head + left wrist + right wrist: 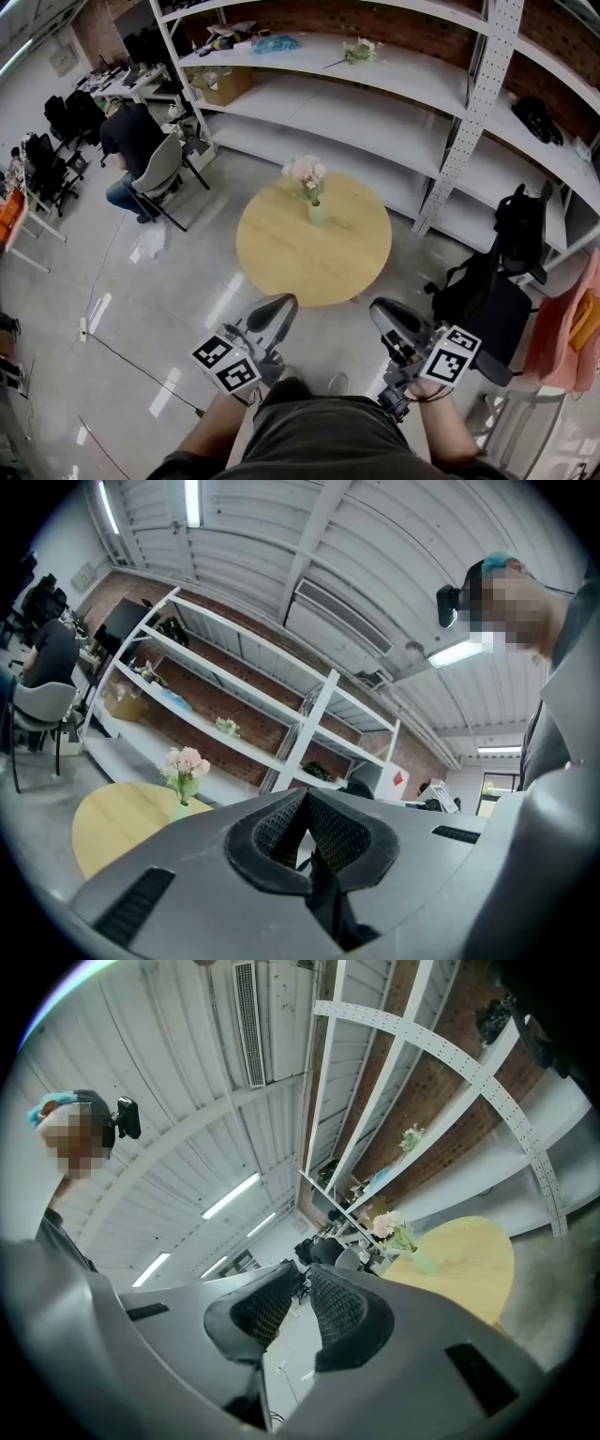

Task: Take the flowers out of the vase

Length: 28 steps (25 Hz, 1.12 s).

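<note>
A small pale-green vase (315, 213) holding pink flowers (306, 172) stands near the far edge of a round wooden table (281, 258). Both grippers are held low in front of me, short of the table's near edge and apart from the vase. My left gripper (275, 319) is shut and empty; in the left gripper view its pads (281, 825) meet, with the flowers (187, 761) far off to the left. My right gripper (392, 323) is shut with only a thin slit between its pads (339, 1309) and nothing between them. The right gripper view shows the flowers (386, 1224) and vase (424, 1262) far ahead.
White metal shelving (375, 103) runs behind the table, with another flower bunch (359, 52) on its top shelf. A person (131, 141) sits at a desk on the far left beside a grey chair (159, 169). A black office chair (497, 291) stands right of the table.
</note>
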Motion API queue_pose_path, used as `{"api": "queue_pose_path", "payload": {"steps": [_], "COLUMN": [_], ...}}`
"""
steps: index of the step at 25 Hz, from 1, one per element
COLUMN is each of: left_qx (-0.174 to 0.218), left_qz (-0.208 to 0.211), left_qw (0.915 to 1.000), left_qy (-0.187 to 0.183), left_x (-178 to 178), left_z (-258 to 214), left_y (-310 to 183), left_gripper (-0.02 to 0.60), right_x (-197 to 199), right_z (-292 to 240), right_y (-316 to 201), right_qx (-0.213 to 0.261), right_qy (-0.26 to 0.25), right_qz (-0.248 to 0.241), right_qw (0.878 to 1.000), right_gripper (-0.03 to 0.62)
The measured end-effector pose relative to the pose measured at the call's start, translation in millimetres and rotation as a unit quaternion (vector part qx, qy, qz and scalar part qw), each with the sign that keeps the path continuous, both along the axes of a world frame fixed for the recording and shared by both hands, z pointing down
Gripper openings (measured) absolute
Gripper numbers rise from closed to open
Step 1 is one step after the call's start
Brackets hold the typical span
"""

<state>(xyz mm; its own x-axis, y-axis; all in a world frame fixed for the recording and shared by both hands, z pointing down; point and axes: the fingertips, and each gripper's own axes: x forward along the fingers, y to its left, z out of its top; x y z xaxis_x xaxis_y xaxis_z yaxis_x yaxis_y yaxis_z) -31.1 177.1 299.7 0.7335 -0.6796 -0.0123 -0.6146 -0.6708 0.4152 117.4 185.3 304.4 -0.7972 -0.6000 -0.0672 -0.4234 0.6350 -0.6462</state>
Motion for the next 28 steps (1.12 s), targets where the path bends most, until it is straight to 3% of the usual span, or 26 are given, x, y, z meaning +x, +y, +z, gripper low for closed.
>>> {"api": "queue_pose_path", "payload": {"steps": [2, 5, 9, 22, 28], "left_qx": [-0.003, -0.009, -0.018, -0.042, -0.053], "left_qz": [-0.003, -0.008, -0.006, 0.046, 0.069], "left_qw": [1.0, 0.9999, 0.9998, 0.998, 0.9958], "left_qy": [-0.002, -0.002, 0.002, 0.004, -0.028], "left_x": [-1, -6, -16, -60, -80], "left_z": [2, 8, 15, 47, 79], "left_y": [-4, -13, -34, -174, -233], "left_gripper": [0.009, 0.009, 0.009, 0.009, 0.011], "right_x": [3, -2, -18, -69, -88], "right_z": [4, 8, 11, 39, 67], "right_y": [-6, -15, -34, -166, -224], "right_qx": [-0.005, -0.01, -0.014, -0.04, -0.042], "right_qy": [0.001, -0.005, -0.001, 0.043, 0.108], "right_qz": [0.001, -0.005, -0.011, 0.037, 0.066], "right_qw": [1.0, 1.0, 1.0, 0.998, 0.991], "right_gripper": [0.024, 0.094, 0.131, 0.164, 0.167]}}
